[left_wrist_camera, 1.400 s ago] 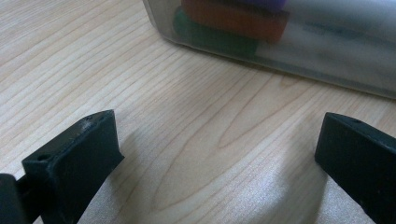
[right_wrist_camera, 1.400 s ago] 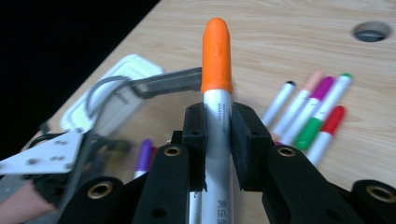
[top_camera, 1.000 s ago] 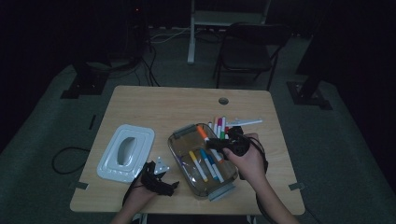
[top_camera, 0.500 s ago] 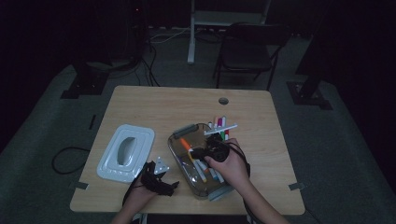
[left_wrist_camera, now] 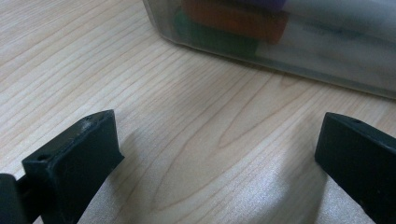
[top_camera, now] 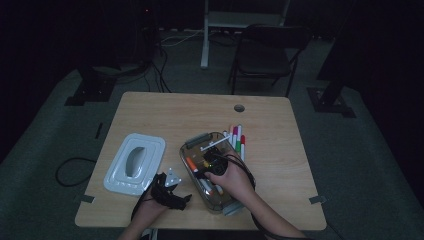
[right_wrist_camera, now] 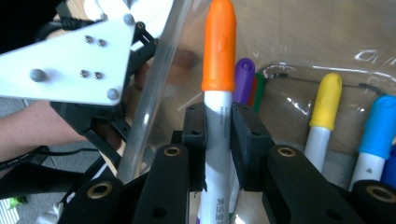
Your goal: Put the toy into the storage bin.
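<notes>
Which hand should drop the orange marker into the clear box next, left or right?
Right. The right gripper already clamps the orange marker and hangs over the clear box, among the other markers. The left gripper rests open on the table beside the box, holding nothing.

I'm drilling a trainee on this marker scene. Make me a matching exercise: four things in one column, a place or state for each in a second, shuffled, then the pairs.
1 orange marker
2 lid
3 left gripper
4 yellow marker

a open, over bare table
b clamped in right gripper
c left of the box
d lying in the box

Pairs: 1-b, 2-c, 3-a, 4-d
</notes>
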{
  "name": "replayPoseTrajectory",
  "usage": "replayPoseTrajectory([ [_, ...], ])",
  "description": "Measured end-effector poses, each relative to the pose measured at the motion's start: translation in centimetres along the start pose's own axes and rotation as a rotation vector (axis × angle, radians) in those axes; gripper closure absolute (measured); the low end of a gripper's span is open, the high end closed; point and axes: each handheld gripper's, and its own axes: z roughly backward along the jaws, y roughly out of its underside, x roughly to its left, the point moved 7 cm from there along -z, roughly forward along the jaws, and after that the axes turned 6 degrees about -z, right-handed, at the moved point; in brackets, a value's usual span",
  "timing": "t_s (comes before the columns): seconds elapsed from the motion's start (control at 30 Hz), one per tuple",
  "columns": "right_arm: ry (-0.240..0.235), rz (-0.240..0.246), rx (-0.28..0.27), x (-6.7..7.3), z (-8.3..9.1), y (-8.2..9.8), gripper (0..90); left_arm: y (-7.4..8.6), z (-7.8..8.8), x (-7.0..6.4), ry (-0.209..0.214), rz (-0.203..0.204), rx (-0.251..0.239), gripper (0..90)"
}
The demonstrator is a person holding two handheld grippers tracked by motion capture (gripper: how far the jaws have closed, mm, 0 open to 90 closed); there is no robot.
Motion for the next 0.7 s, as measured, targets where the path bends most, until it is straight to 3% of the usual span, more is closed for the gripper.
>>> replayPoseTrajectory([
  [0.27,0.002,0.001,0.108,-0.2,-1.5,0.1,76.1,0.0,0.0,0.0,0.000,0.001,-0.001,0.5],
  [0.43,0.026,-0.011,0.148,-0.8,-2.5,0.1,75.7,0.0,0.0,0.0,0.000,0.001,-0.001,0.5],
  [0.57,0.024,-0.012,0.178,-1.2,-3.2,0.4,70.3,0.0,0.0,0.0,0.001,0.001,-0.001,0.5],
  [0.7,0.044,0.013,0.164,-1.5,-3.3,0.4,71.3,0.0,0.0,0.0,0.000,0.001,-0.001,0.5],
])
